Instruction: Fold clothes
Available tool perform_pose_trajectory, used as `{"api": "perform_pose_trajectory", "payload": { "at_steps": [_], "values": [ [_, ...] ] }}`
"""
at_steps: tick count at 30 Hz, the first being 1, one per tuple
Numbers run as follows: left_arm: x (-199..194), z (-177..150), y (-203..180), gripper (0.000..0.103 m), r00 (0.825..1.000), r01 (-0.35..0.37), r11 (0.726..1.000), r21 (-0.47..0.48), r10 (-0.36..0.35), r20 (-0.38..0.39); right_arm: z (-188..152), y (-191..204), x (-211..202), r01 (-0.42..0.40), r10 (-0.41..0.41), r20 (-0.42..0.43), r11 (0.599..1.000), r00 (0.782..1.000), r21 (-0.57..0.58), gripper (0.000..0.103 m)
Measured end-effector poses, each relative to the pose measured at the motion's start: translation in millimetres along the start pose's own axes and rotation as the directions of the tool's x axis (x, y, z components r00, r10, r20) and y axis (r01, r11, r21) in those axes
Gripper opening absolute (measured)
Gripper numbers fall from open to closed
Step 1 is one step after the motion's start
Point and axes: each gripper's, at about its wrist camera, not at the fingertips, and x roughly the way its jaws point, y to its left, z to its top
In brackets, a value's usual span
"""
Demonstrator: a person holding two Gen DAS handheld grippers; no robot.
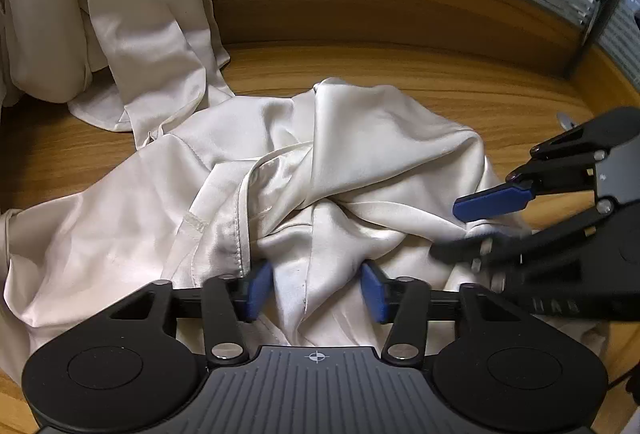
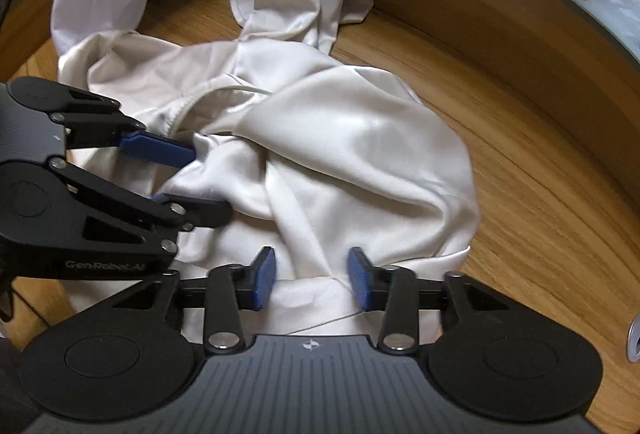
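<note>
Crumpled ivory satin garment point(image 1: 320, 170) lies unfolded on the wooden counter point(image 1: 400, 74), left tongs point(image 1: 316, 288) and right tongs point(image 2: 312, 280) both spread over its near folds; folding remains.

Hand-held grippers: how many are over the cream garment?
2. The left hand-held gripper is open over the near edge of the crumpled cream garment. The right hand-held gripper is open over its right side.

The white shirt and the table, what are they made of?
The white garment looks like satin or silk, though I can't be sure: it is glossy, with soft flowing folds. The table looks like wood or wood-look laminate: brown grain lines under a smooth finish.
</note>
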Motion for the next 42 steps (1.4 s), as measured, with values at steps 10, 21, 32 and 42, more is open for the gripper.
{"api": "perform_pose_trajectory", "payload": {
  "at_steps": [10, 21, 32, 42],
  "values": [
    [-60, 35, 13, 0.008, 0.99, 0.119, 0.982, -0.144, -0.107, 0.091, 1, -46, -62, -0.048, 0.009, 0.178, 0.975, 0.984, 0.218, 0.002],
    [-190, 101, -14, 0.006, 0.859, 0.383, 0.919, -0.092, -0.318, 0.401, -9, -87, -234, -0.04, -0.137, 0.486, 0.941, 0.863, 0.335, 0.002],
    [-231, 83, -13, 0.006, 0.828, 0.432, 0.9, -0.057, -0.371, 0.42, -14, -82, -302, -0.048, -0.146, 0.561, 0.947, 0.815, 0.317, 0.001],
    [-133, 5, 19, 0.006, 0.975, 0.154, 0.977, -0.148, -0.126, 0.185, -20, -44, -173, -0.042, -0.042, 0.305, 0.963, 0.951, 0.265, 0.001]
  ]
}}
